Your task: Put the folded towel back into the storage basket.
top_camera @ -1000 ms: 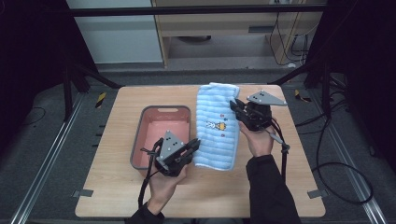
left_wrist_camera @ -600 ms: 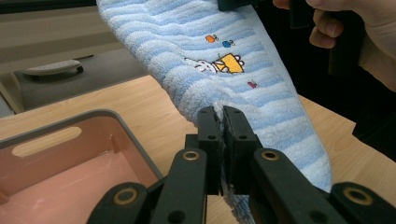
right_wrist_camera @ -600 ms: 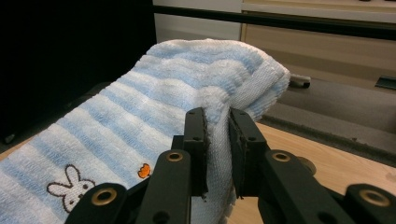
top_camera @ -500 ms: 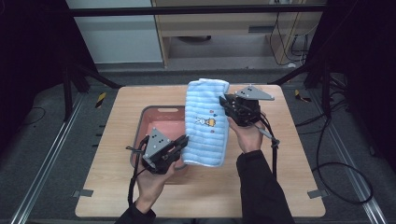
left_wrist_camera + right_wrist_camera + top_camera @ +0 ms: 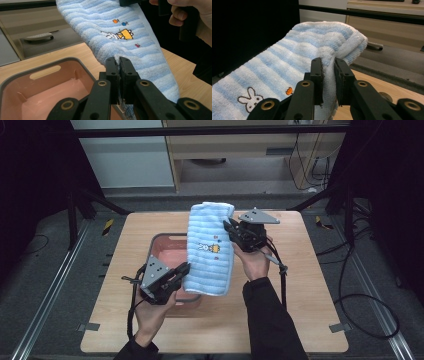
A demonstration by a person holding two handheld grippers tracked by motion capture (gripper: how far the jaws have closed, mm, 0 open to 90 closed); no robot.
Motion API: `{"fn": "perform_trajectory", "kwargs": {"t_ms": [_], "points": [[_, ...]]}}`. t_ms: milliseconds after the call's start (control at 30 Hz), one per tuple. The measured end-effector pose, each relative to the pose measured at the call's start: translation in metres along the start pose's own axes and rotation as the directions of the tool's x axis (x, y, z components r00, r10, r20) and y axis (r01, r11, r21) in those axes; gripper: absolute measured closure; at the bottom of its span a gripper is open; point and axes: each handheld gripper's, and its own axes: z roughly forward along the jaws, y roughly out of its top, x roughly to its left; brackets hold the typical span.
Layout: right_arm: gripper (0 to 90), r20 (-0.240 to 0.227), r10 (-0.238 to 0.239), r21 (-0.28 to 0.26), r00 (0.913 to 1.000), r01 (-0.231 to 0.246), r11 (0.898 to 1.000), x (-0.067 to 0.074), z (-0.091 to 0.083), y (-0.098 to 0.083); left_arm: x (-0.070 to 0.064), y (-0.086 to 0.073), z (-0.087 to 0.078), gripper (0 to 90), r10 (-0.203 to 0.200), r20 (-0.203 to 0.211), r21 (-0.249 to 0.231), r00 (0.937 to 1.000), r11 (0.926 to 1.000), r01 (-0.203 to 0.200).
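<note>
A folded blue-and-white striped towel (image 5: 210, 250) with a small rabbit picture hangs in the air, stretched between both grippers over the right side of a pink bin (image 5: 165, 251). My left gripper (image 5: 182, 271) is shut on the towel's near left edge, above the bin's right rim. My right gripper (image 5: 229, 226) is shut on the towel's far end, higher up. In the left gripper view the jaws pinch the towel's (image 5: 130, 40) edge over the bin (image 5: 50, 87). The right gripper view has the jaws clamped on a thick fold of the towel (image 5: 322, 42).
The wooden table (image 5: 320, 285) carries the bin at centre left. Beyond the table's far edge stand a low wooden shelf (image 5: 240, 150) and a white cabinet (image 5: 125, 150). Cables (image 5: 360, 270) trail on the floor to the right.
Both grippers have carried the towel to the left, from the table's right of centre to above the bin's right side. Both holds on the towel are unchanged.
</note>
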Motion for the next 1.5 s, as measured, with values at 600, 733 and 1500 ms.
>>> {"fn": "perform_trajectory", "kwargs": {"t_ms": [600, 733, 1500], "points": [[78.4, -0.055, -0.019, 0.006, 0.9983, 0.02, 1.0, 0.029, 0.036, 0.005, 0.032, -0.01, -0.019, 86.3, -0.039, -0.057, -0.005, 0.9976, 0.9992, 0.039], [78.4, -0.063, -0.017, 0.004, 0.9979, 0.017, 1.0, 0.033, 0.043, 0.007, 0.038, -0.011, -0.021, 86.3, -0.045, -0.066, -0.007, 0.9968, 0.999, 0.045], [78.4, -0.095, -0.008, 0.03, 0.9954, 0.011, 0.999, 0.048, 0.081, 0.001, 0.065, -0.025, -0.019, 86.3, -0.079, -0.119, 0.019, 0.9898, 0.9965, 0.082]]}}
